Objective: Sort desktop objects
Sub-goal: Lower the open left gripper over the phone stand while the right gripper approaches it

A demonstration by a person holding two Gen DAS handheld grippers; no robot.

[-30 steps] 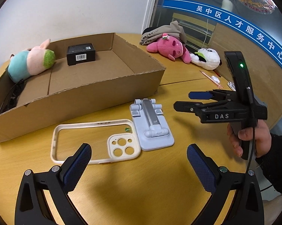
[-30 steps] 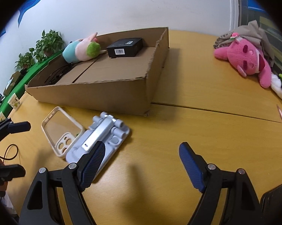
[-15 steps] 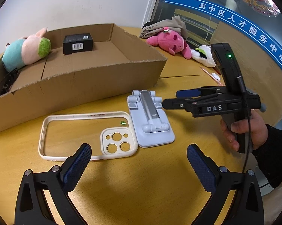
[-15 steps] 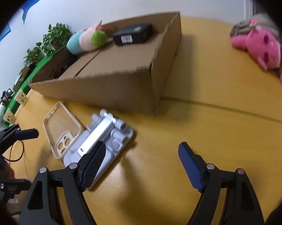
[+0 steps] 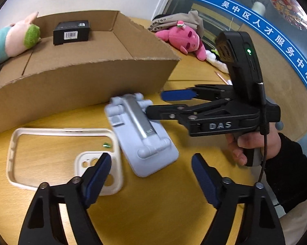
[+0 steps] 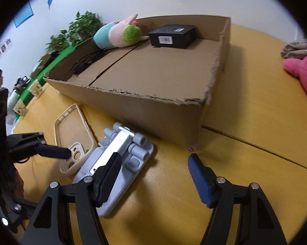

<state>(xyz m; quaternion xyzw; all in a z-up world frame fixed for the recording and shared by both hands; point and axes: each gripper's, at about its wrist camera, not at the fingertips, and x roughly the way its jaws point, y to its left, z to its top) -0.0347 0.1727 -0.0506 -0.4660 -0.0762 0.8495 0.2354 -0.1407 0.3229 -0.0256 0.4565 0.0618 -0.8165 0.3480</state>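
Note:
A grey-blue folding phone stand (image 5: pixel 145 140) (image 6: pixel 120 155) lies flat on the wooden table in front of the cardboard box (image 5: pixel 82 85) (image 6: pixel 153 112). Beside it lies a cream phone case (image 5: pixel 59 134) (image 6: pixel 71 130). My left gripper (image 5: pixel 151 171) hovers over the stand's near end, its jaws closing with nothing pressed; its left fingertip is above the case's camera corner. My right gripper (image 6: pixel 153 173) (image 5: pixel 163 103) comes in at the stand's far end, jaws closing. Its left finger overlaps the stand, and I cannot tell whether it touches.
Inside the box are a black carton (image 5: pixel 71 32) (image 6: pixel 171 35), a teal-pink plush (image 5: pixel 14 38) (image 6: pixel 118 33) and dark cables (image 6: pixel 86 61). A pink plush (image 5: pixel 182 40) (image 6: pixel 302 71) lies on the table to the box's right. A person's hand (image 5: pixel 249 145) holds the right gripper.
Both grippers have come down and closer to the phone stand, and both pairs of jaws have narrowed. In the left wrist view the right gripper has slid left, up to the stand.

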